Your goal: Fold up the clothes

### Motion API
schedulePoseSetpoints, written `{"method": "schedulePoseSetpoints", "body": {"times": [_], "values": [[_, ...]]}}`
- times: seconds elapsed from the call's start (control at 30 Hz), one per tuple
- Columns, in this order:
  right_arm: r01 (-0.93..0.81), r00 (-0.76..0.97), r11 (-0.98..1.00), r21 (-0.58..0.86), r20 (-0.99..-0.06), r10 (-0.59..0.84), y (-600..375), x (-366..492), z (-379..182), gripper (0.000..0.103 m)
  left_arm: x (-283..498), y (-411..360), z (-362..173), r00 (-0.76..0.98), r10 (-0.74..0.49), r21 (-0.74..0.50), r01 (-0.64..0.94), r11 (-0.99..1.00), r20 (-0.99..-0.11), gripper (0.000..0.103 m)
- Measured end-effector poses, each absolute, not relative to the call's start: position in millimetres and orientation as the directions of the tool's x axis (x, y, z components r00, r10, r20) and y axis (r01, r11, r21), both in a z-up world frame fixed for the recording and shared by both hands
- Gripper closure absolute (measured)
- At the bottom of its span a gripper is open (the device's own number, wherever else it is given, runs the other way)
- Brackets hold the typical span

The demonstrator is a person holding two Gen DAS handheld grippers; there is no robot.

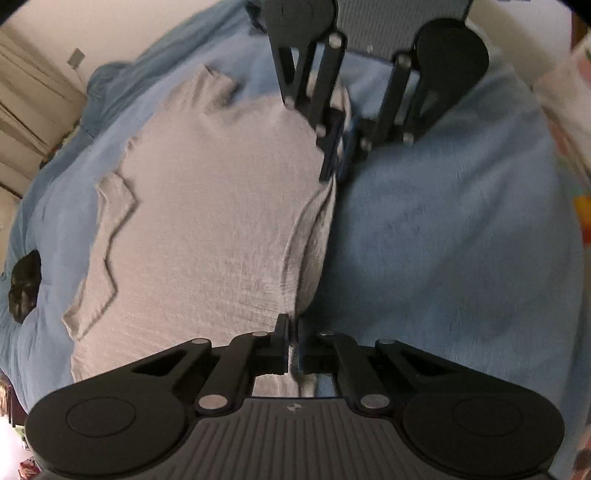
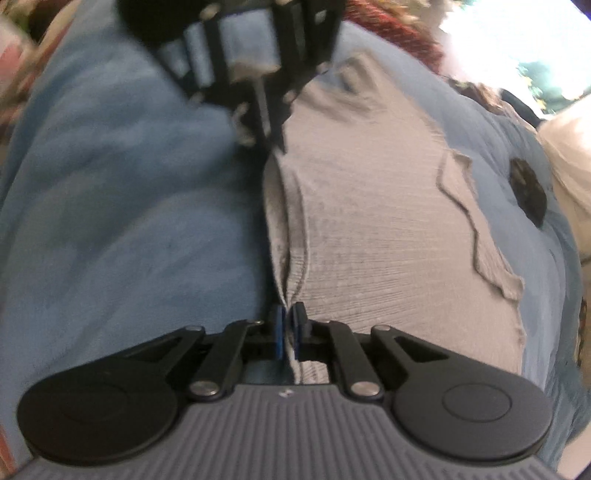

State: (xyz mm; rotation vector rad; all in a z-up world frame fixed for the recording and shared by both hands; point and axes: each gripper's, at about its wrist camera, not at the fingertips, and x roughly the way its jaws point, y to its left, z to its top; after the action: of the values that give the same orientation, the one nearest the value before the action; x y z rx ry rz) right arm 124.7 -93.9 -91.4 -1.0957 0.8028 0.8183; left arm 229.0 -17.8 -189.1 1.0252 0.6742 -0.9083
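Observation:
A light grey ribbed garment [image 1: 207, 221] [image 2: 369, 229] lies flat on a blue blanket [image 1: 443, 229] [image 2: 129, 192]. One long side of it is doubled into a raised fold. My left gripper [image 1: 291, 326] sits at the bottom of the left wrist view, shut on that folded edge. The cloth runs between its pads. At the far end of the same edge my right gripper [image 1: 337, 171] pinches the cloth too. In the right wrist view the right gripper [image 2: 290, 319] is shut on the edge, with the blurred left gripper [image 2: 272, 142] on it at the far end.
A small dark object [image 1: 24, 284] [image 2: 528, 195] rests on the blanket beyond the garment's jagged side. Pale wooden furniture [image 1: 26, 110] stands past the blanket. Colourful cloth [image 1: 569, 92] borders the other side, and a bright window [image 2: 517, 33] glares at the top right.

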Motion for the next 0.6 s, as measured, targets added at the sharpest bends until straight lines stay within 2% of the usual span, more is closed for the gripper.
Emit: {"method": "schedulePoseSetpoints", "body": {"times": [0.13,0.2,0.33,0.47,0.6], "values": [[-0.864,0.478,0.256,-0.434,-0.866,0.147,-91.7,122.6,-96.6,0.092,236.3,-21.7,-203.7,0.482,-0.275,0.428,0.873,0.236,-0.832,0.096],[-0.858,0.479,0.285,-0.427,-0.865,0.149,-92.8,122.2,-92.4,0.085,237.9,-22.0,-201.6,0.451,-0.274,0.384,0.884,0.265,-0.850,0.093],[-0.859,0.444,0.353,-0.370,-0.882,0.157,-104.0,118.8,-78.3,0.086,235.2,-16.0,-192.5,0.438,-0.267,0.352,0.881,0.316,-0.859,0.090],[-0.810,0.432,0.501,-0.303,-0.887,0.162,-127.6,124.0,-51.4,0.081,245.4,-4.9,-176.4,0.436,-0.241,0.297,0.840,0.453,-0.867,0.090],[-0.669,0.459,0.699,-0.253,-0.880,0.121,-172.3,153.8,-28.4,0.079,264.2,-2.1,-157.4,0.467,-0.231,0.255,0.761,0.596,-0.854,0.089]]}}
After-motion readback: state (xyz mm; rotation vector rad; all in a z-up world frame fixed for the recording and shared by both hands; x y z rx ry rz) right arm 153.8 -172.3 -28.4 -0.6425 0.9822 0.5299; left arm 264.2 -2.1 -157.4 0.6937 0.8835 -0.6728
